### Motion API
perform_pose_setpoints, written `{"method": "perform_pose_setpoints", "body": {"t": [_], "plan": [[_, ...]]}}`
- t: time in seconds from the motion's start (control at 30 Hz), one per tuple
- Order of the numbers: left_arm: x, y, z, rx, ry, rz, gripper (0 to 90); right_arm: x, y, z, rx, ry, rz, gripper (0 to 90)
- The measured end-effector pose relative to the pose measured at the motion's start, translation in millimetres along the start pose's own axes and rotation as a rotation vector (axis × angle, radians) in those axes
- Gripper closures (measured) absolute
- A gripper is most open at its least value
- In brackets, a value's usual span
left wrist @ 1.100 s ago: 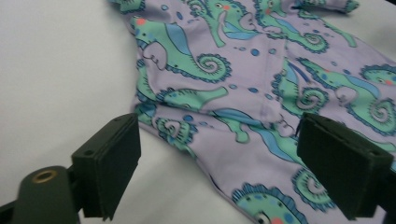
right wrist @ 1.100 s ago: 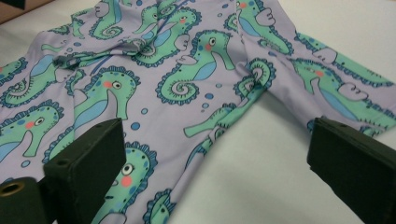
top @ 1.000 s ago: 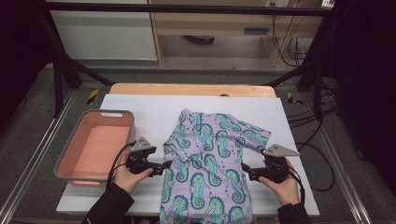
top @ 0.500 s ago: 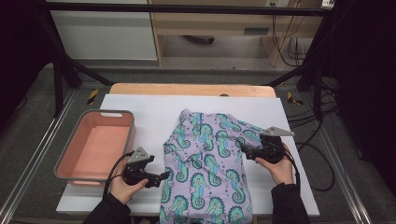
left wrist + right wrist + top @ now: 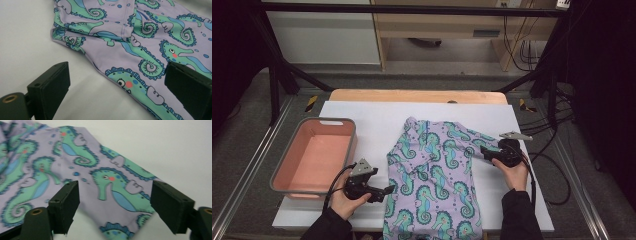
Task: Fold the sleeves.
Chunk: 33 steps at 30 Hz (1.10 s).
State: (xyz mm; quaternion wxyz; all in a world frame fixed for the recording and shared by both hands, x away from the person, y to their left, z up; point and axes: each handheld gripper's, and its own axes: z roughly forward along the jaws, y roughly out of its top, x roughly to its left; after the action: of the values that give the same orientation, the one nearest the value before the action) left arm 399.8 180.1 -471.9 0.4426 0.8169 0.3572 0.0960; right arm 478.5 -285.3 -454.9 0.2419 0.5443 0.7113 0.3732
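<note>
This is looking like a lab or test rig: a black metal frame (image 5: 277,85) is standing around the white-covered tabletop (image 5: 372,112), loose cables (image 5: 557,165) are trailing past its right edge, and plain cabinets (image 5: 327,32) are sitting behind.

garment (image 5: 437,180) lies on the sheet (image 5: 377,117), bin (image 5: 314,155) left of it, apparently apart.

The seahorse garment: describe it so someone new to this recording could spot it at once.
On the white table sheet, right of the pink tub, lies the garment, spread flat and running off the near edge. It is lilac cloth printed with green and blue seahorses, the one patterned thing here. The left gripper sits at its left edge, the right gripper at its right sleeve.
</note>
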Motion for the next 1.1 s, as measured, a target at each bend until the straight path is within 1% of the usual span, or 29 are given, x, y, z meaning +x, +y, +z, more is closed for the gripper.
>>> {"method": "perform_pose_setpoints", "body": {"t": [0.03,0.07,0.13,0.2,0.3,0.47,0.5,0.57,0.63,0.7,0.73,0.8,0.87,0.9,0.93,1.03,1.1], "plan": [[0.0,-0.3,0.5,0.004,-0.005,-0.003,6.0,-2.1,-1.2,1.0,0.009,-0.025,-0.002,29.4],[0.1,-0.3,0.6,0.004,-0.002,0.001,6.0,-4.0,-2.7,2.6,0.010,-0.038,-0.001,31.5],[0.2,0.1,0.4,0.001,-0.001,0.002,5.9,-8.5,-6.7,5.5,0.015,-0.045,0.018,36.2],[-0.2,0.5,0.3,-0.004,-0.002,0.001,5.9,-12.4,-10.2,9.3,0.043,-0.050,0.029,36.9],[-0.5,0.5,0.7,-0.003,-0.003,0.002,6.0,-15.0,-13.6,13.8,0.069,-0.065,0.038,39.3],[0.0,0.4,0.6,-0.001,0.002,0.003,5.8,-14.1,-16.6,20.2,0.099,-0.075,0.030,44.3],[0.1,0.4,0.6,-0.002,0.003,0.003,5.9,-13.6,-17.1,20.9,0.102,-0.085,0.022,46.3],[0.0,0.3,0.9,-0.001,0.005,0.002,5.8,-13.1,-17.4,21.1,0.092,-0.099,0.033,50.4],[-0.5,0.3,1.4,-0.002,0.008,0.005,5.9,-14.1,-18.6,20.6,0.081,-0.109,0.036,57.5],[-0.6,0.1,1.9,0.000,0.009,0.009,5.8,-16.0,-19.5,19.8,0.071,-0.122,0.047,66.8],[-0.7,-0.1,2.2,0.002,0.011,0.009,5.8,-17.2,-19.8,19.4,0.067,-0.124,0.048,73.2],[-1.0,-0.4,2.7,0.003,0.010,0.010,5.8,-17.5,-19.7,19.1,0.065,-0.109,0.060,84.2],[-1.2,-0.6,3.4,0.003,0.011,0.011,5.8,-17.3,-19.0,19.2,0.067,-0.097,0.064,86.6],[-1.2,-0.8,3.6,0.005,0.012,0.012,5.8,-17.6,-18.6,19.2,0.063,-0.101,0.058,86.9],[-1.2,-0.9,3.7,0.007,0.011,0.013,5.8,-17.6,-17.8,18.5,0.054,-0.101,0.063,87.1],[-1.5,-0.2,3.2,0.000,0.010,0.011,5.8,-17.8,-12.4,12.3,0.000,-0.095,0.058,87.4],[-1.7,-0.1,3.0,-0.001,0.011,0.010,5.8,-16.0,-5.9,5.9,-0.045,-0.084,0.040,87.5]]}}
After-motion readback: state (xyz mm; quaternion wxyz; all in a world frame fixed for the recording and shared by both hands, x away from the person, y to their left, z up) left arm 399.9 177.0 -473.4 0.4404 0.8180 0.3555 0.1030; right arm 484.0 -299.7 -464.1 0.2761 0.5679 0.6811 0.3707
